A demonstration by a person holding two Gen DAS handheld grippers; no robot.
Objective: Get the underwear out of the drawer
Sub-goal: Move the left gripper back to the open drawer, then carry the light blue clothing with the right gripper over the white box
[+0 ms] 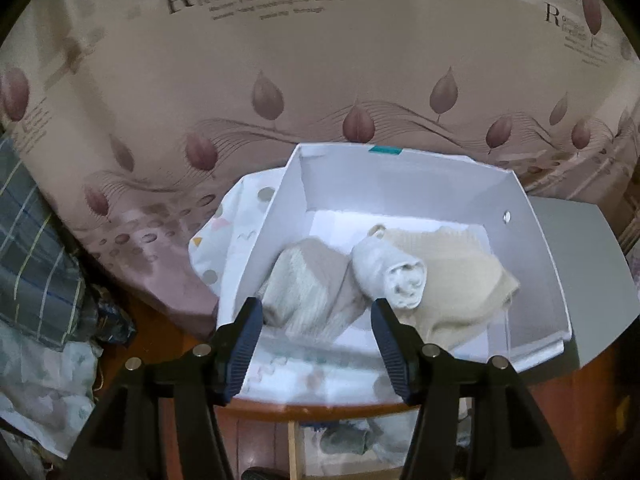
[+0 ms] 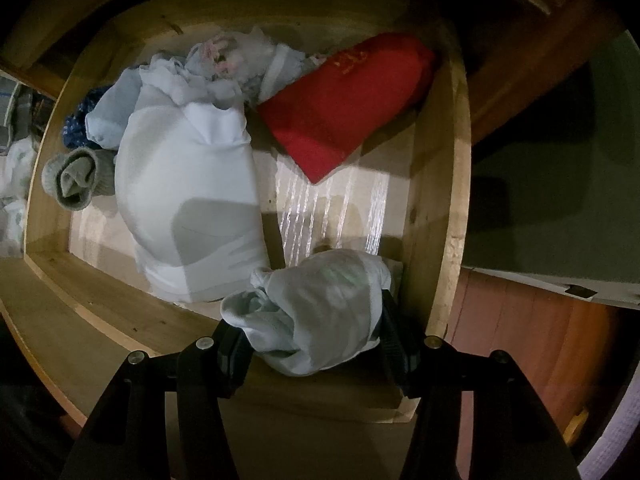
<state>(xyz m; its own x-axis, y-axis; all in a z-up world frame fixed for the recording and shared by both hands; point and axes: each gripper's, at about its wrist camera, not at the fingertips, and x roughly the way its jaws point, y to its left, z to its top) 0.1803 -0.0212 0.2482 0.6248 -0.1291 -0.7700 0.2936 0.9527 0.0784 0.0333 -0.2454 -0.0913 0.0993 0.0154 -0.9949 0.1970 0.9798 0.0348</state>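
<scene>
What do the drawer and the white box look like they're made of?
Drawer: bare, pale wood, with visible grain and knots on its walls; unpainted, matte. Its floor looks lined with a glossy wood-grain sheet, judging by the shine. White box: thin, stiff, smooth sheet with folded corners and a metal rivet, probably plastic board or coated card; the look leaves that open.
</scene>
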